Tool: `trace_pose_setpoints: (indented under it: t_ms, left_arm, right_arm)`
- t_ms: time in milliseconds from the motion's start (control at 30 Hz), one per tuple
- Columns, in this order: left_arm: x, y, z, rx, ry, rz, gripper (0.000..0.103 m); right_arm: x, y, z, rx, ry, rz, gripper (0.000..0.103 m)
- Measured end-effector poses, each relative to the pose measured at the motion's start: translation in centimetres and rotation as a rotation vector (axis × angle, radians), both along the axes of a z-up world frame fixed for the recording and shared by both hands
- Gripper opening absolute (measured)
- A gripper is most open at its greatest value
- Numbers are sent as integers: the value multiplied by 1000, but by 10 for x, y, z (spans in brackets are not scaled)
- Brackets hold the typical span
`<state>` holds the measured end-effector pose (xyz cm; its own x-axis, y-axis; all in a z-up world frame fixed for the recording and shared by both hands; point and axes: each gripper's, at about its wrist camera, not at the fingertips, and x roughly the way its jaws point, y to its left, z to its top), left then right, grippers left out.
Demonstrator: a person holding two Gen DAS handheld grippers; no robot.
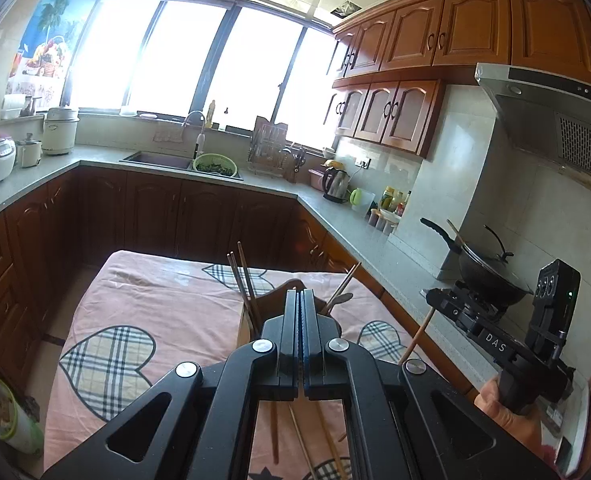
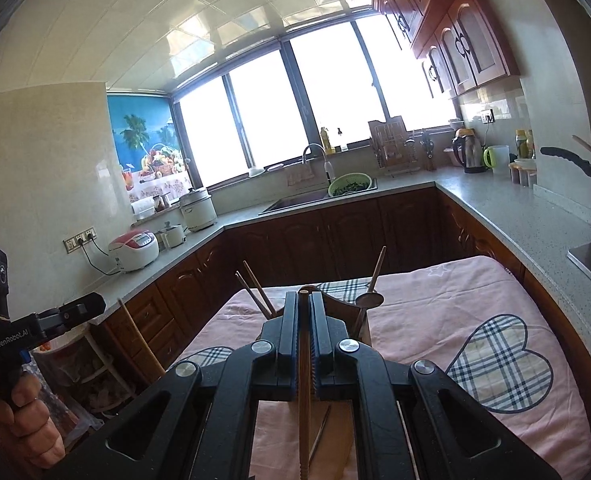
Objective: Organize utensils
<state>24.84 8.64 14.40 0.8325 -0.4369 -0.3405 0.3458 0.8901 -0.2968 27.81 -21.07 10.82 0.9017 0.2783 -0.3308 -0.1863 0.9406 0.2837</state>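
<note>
Right gripper (image 2: 304, 312) clamped on a slender wooden chopstick (image 2: 304, 368), seen end-on only from its own view. Left gripper (image 1: 300, 308) closed, empty. Beyond both: wooden holder (image 2: 337, 305) with upright chopsticks on the pink, plaid-hearted bench (image 2: 435, 320).

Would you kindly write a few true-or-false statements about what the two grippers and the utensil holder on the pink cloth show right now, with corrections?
1. The right gripper grips a wooden chopstick. True.
2. The left gripper holds a spoon. False: its jaws are shut with nothing between them.
3. The wooden holder stands empty. False: chopsticks and a spoon stick out of it.
4. Loose chopsticks lie on the pink cloth. True.
</note>
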Motion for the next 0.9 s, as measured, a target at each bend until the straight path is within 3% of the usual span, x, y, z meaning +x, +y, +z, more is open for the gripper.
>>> trace_pose_setpoints:
  t_ms: [267, 500, 667, 767, 800, 900]
  left_arm:
    - [21, -1, -21, 6, 39, 21, 0]
    - [62, 11, -62, 17, 202, 89, 0]
    - [112, 12, -97, 16, 367, 117, 1]
    - [146, 4, -118, 49, 445, 150, 26]
    - [157, 1, -124, 65, 464, 167, 39]
    - [188, -11, -143, 131, 499, 199, 41]
  right_arm:
    - [16, 2, 1, -19, -7, 7, 4]
    - [16, -4, -16, 11, 33, 11, 5]
    - [11, -9, -22, 38, 50, 16, 5]
    - [11, -13, -25, 56, 63, 23, 5]
    - [11, -14, -26, 61, 68, 24, 5]
    - [13, -19, -30, 77, 80, 25, 5]
